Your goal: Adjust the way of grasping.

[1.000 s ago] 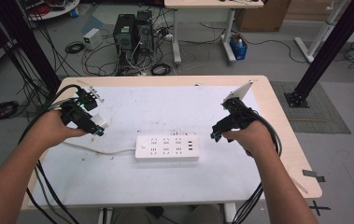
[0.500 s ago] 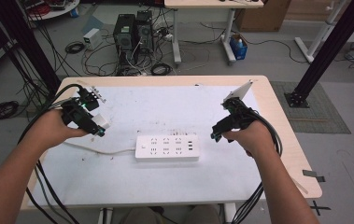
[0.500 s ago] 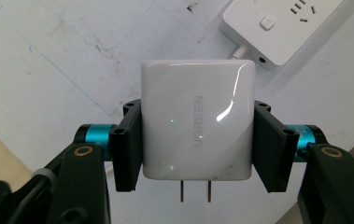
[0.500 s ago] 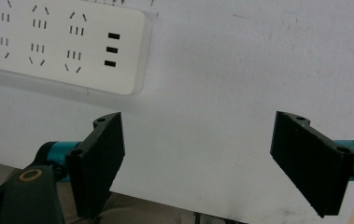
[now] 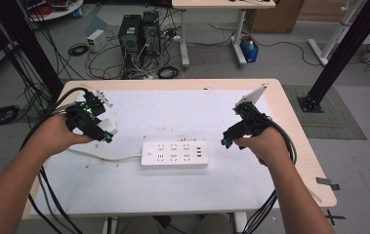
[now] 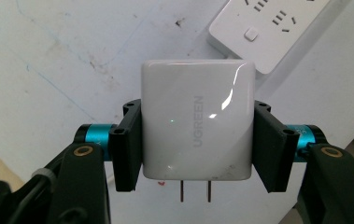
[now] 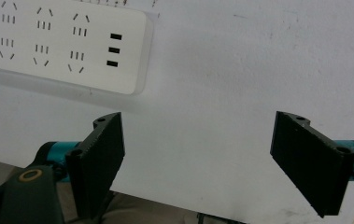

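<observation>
A white power strip (image 5: 174,154) lies in the middle of the white table, its cord running off to the left. My left gripper (image 5: 105,133) hovers left of the strip, shut on a white UGREEN charger (image 6: 196,125). The charger's two prongs (image 6: 194,191) point back toward the camera in the left gripper view, and the strip's switch end (image 6: 268,28) lies beyond it. My right gripper (image 5: 227,142) is just right of the strip, open, with nothing between its black pads (image 7: 103,154). The strip's USB end (image 7: 72,46) sits ahead of it to the left.
The table's wooden rim (image 5: 295,141) shows on the right. Black cables (image 5: 41,185) trail from both grippers off the near edge. Beyond the table, computer towers (image 5: 136,34) and loose cords lie on the floor. A black frame post (image 5: 339,53) stands at the right.
</observation>
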